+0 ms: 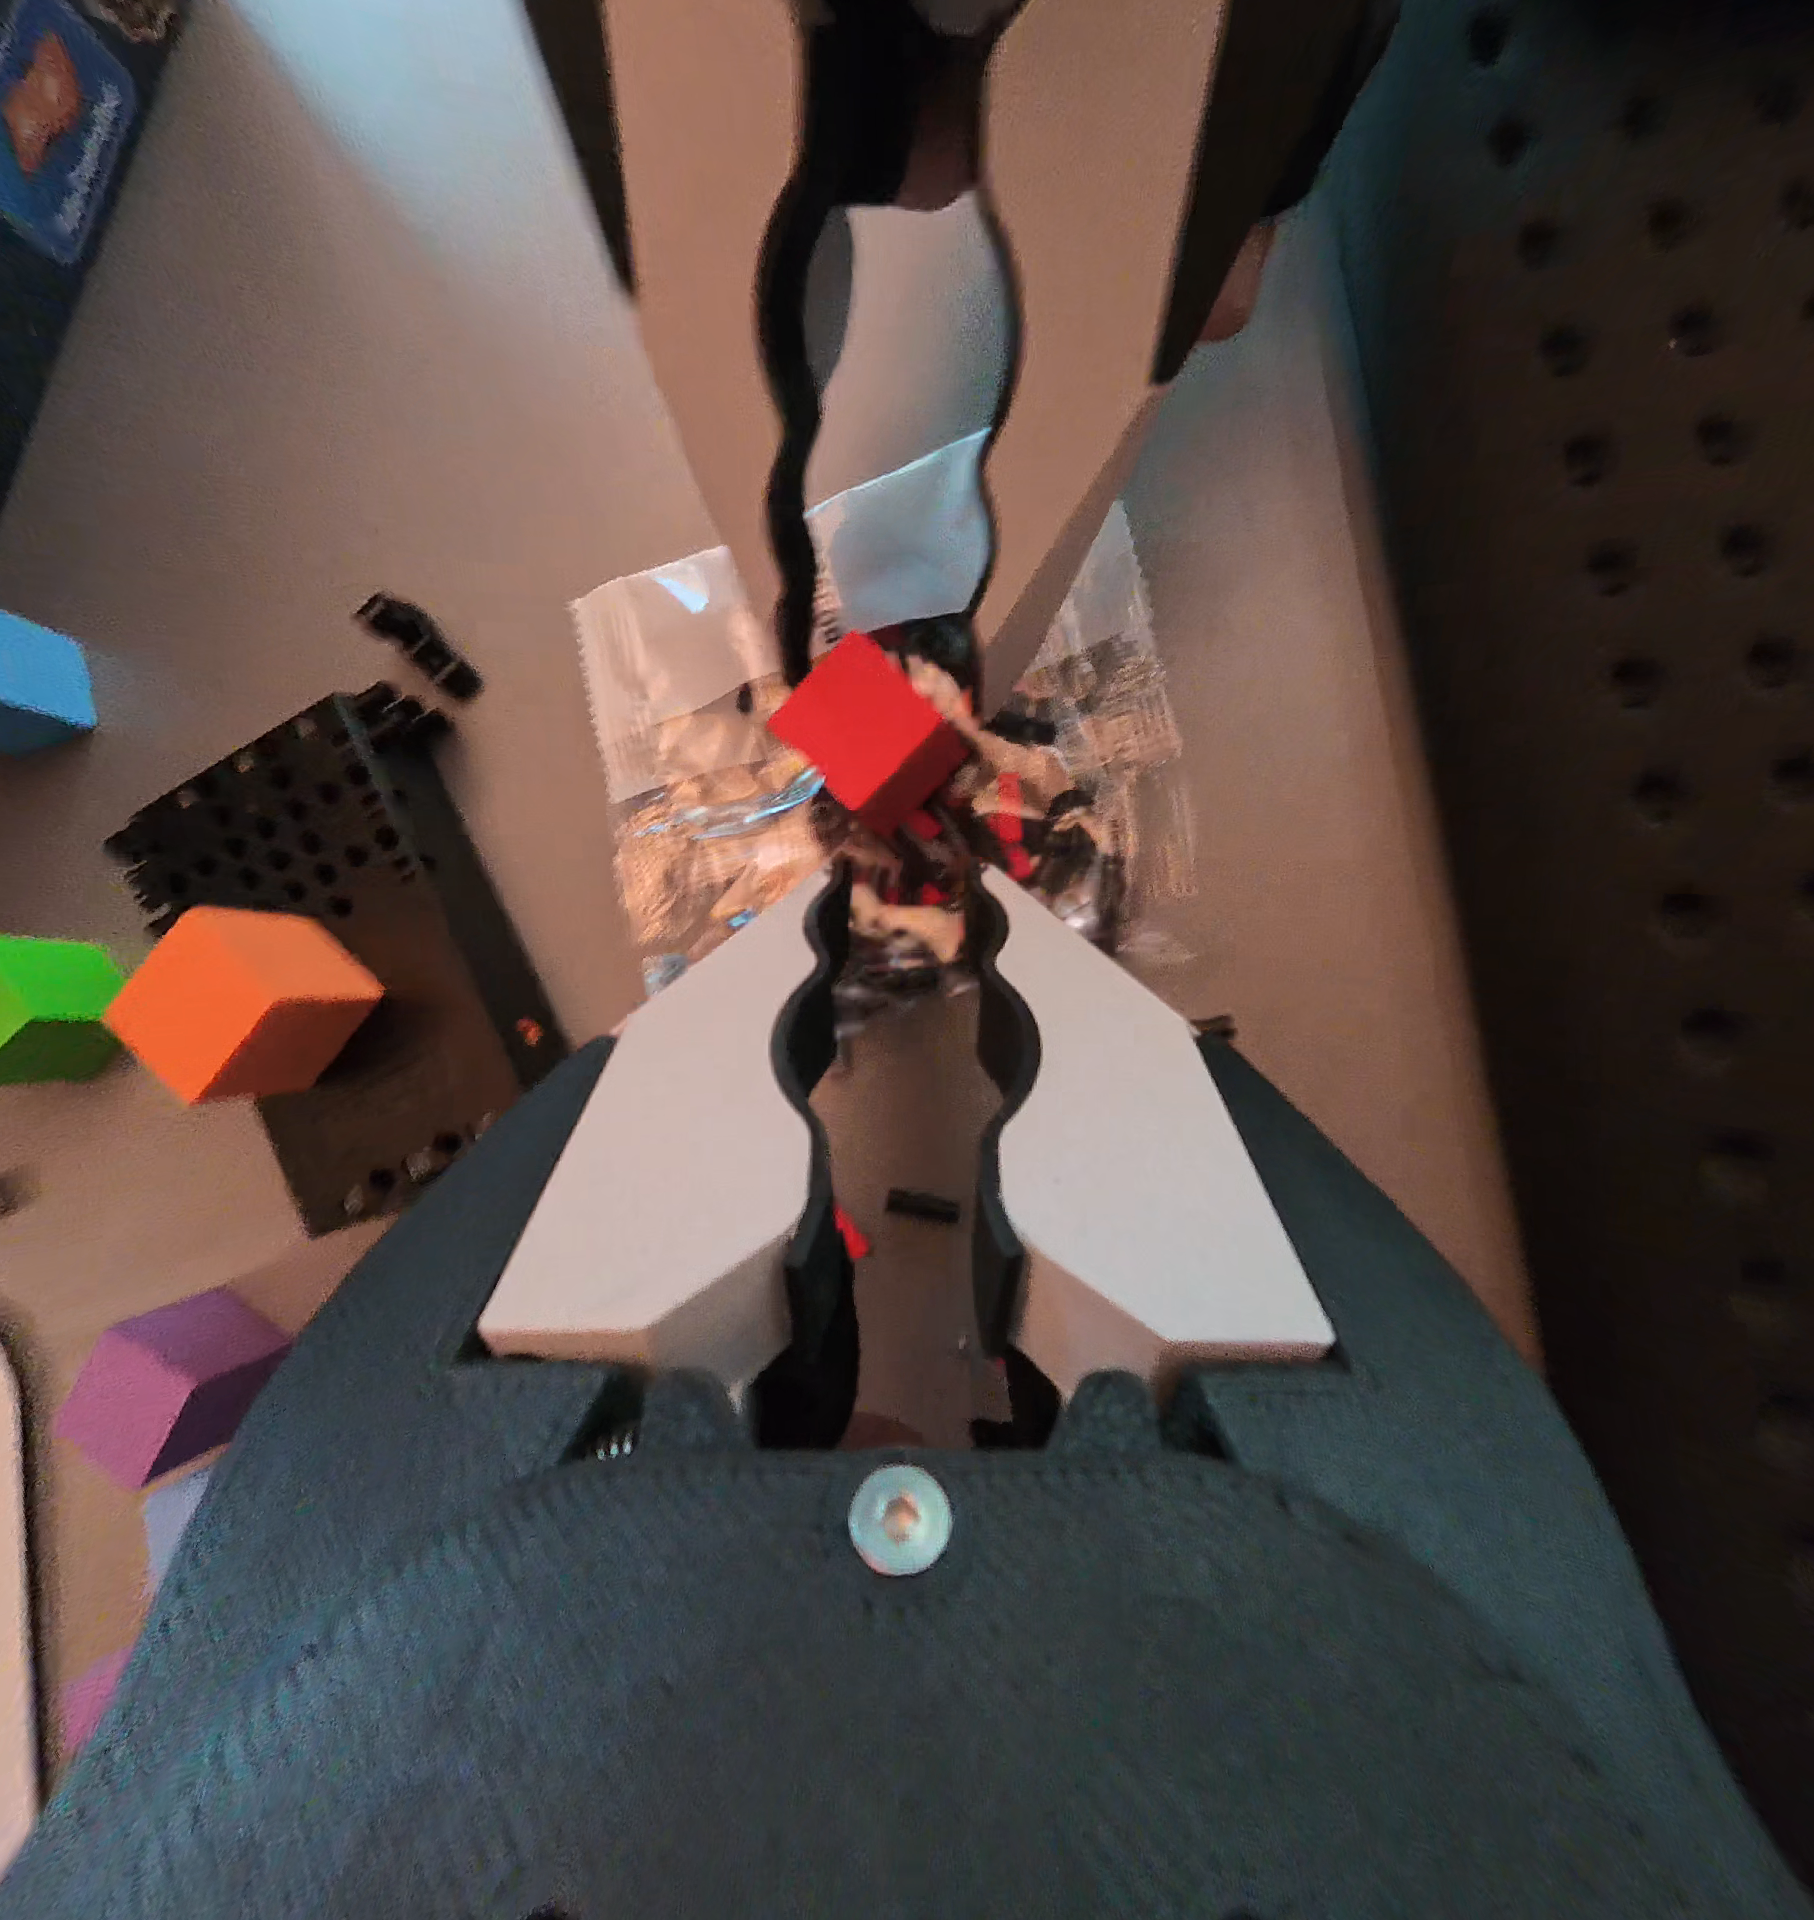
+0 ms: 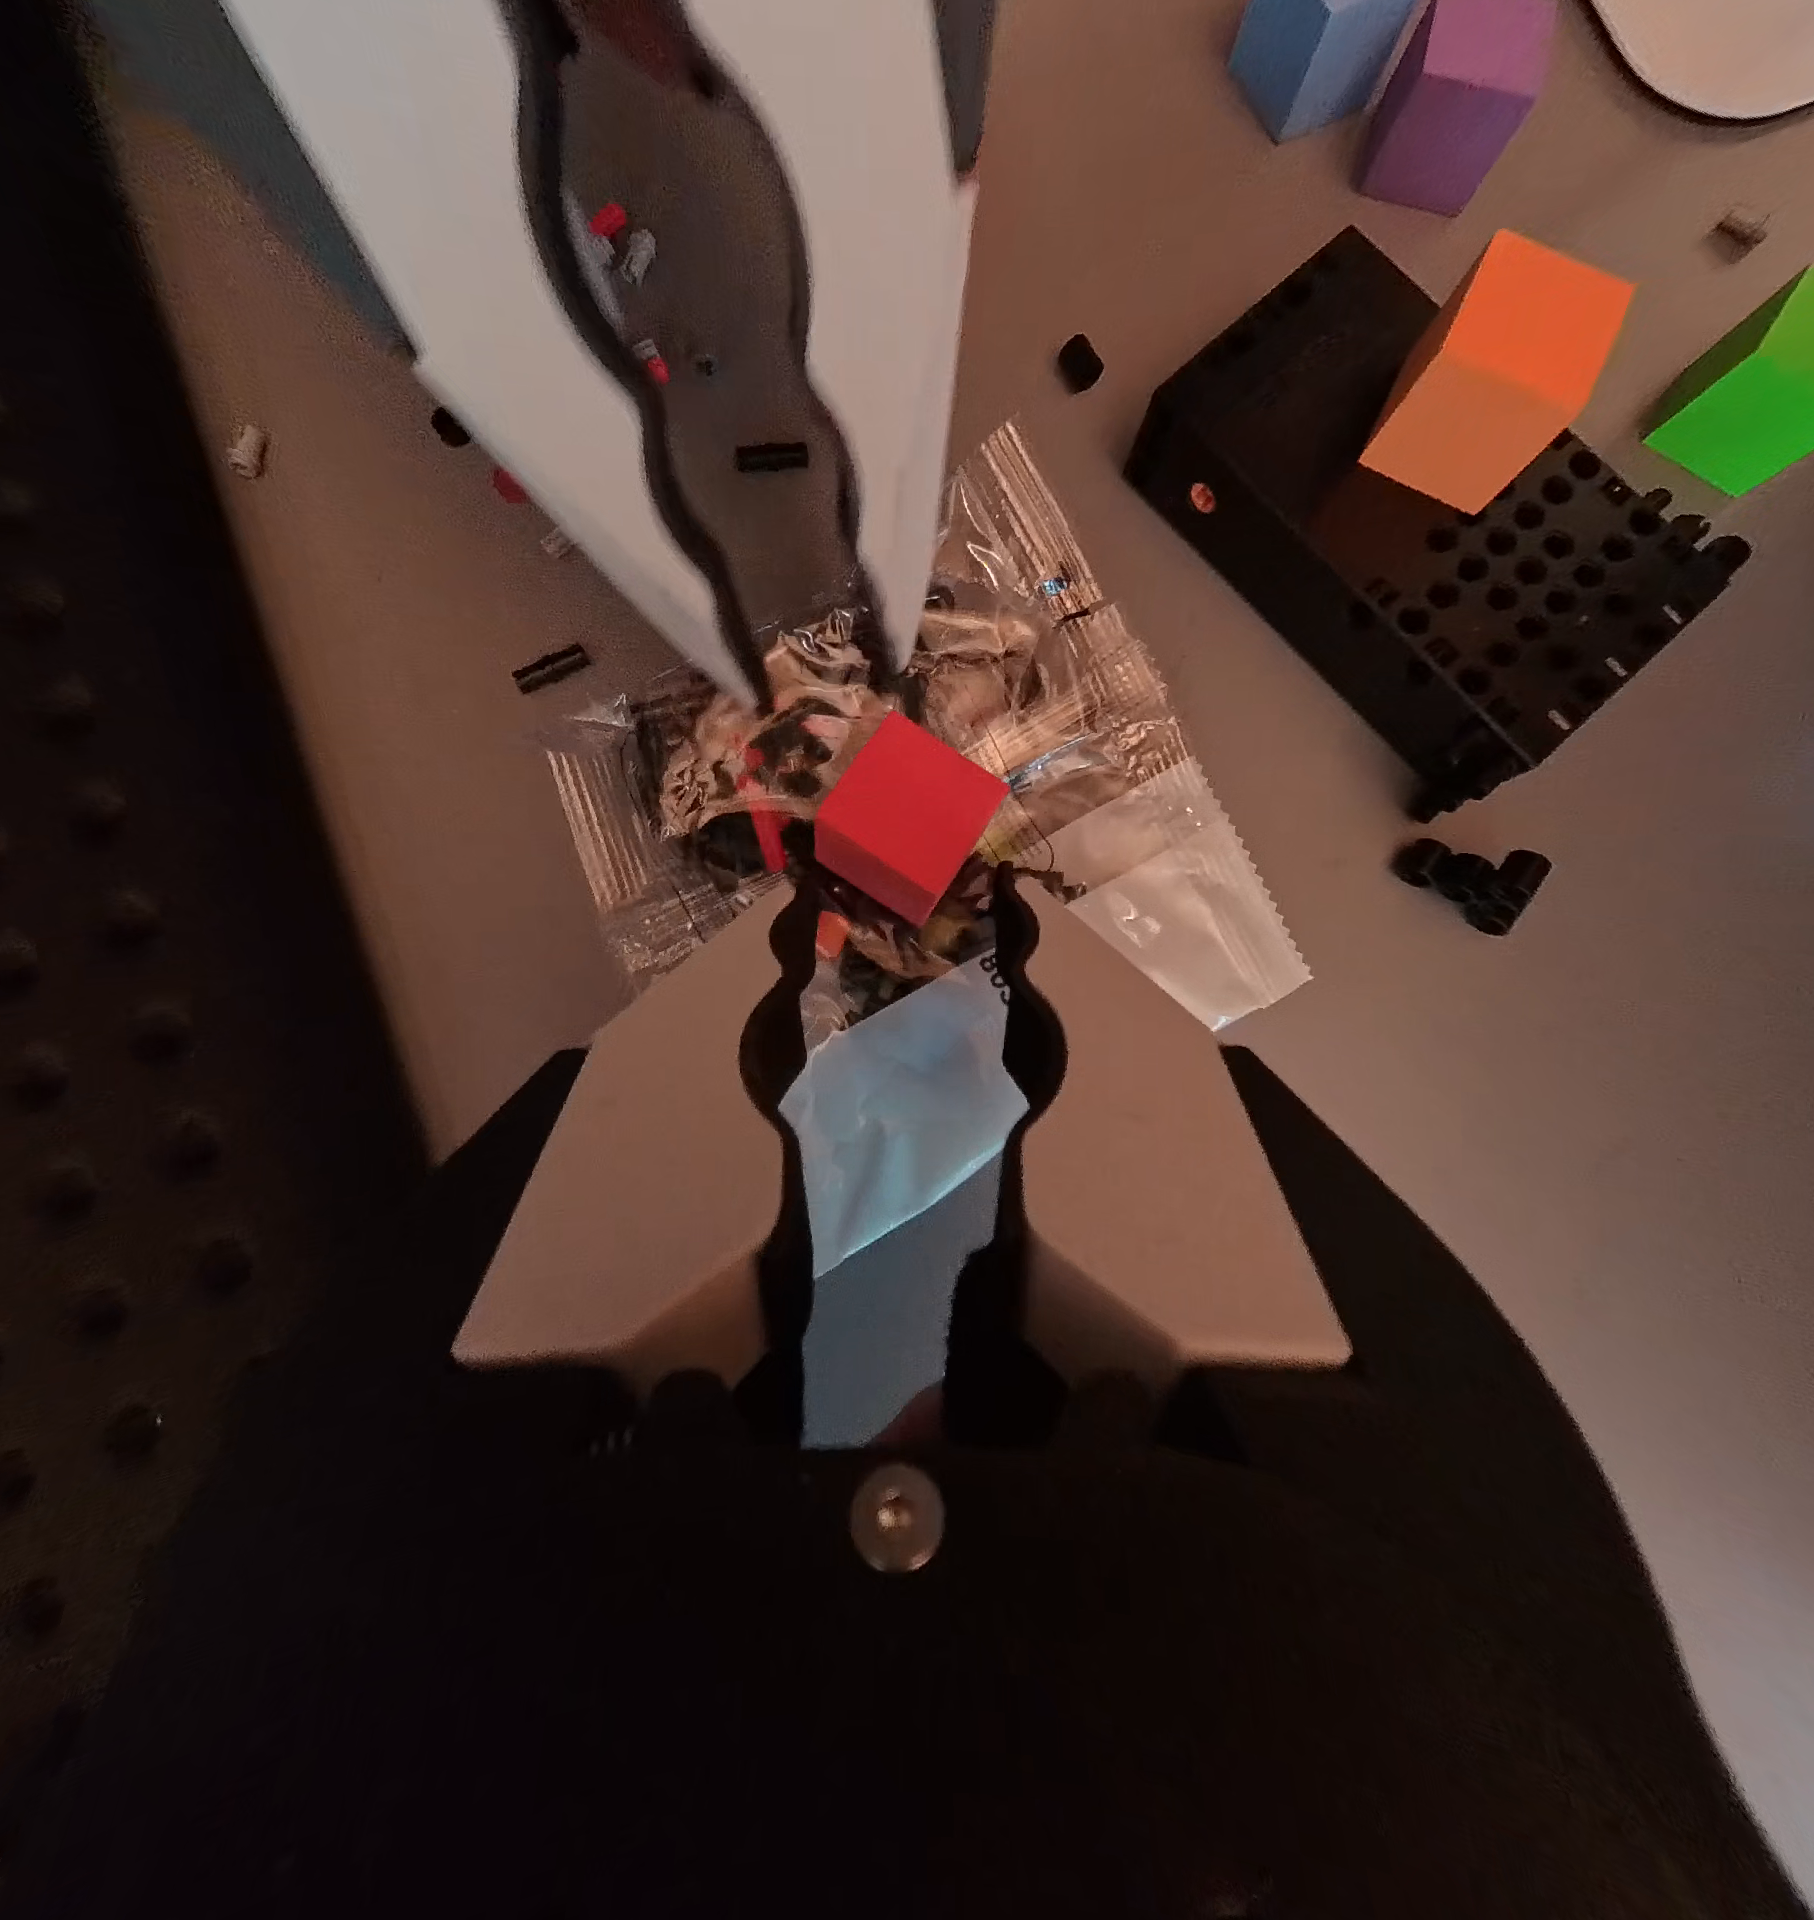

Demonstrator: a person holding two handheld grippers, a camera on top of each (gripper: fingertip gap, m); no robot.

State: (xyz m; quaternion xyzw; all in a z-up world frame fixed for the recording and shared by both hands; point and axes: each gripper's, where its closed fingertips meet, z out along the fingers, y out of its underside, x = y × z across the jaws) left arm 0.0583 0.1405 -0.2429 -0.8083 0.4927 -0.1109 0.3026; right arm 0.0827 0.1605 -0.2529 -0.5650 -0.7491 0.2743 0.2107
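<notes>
On the grey table (image 1: 290, 416), a black perforated block (image 1: 363, 883) at nine o'clock props the orange cube (image 1: 243, 997). Both the left gripper (image 1: 903, 894) and right gripper (image 2: 903, 894) hover, jaws parted and empty, over a clear parts bag (image 2: 1121, 727) (crinkled), where the red cube (image 2: 908, 821) rests dead centre.

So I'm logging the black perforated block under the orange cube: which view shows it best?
Right wrist view: the black perforated block shows sharp, top holes and side wall. Left wrist view blurs it.
</notes>
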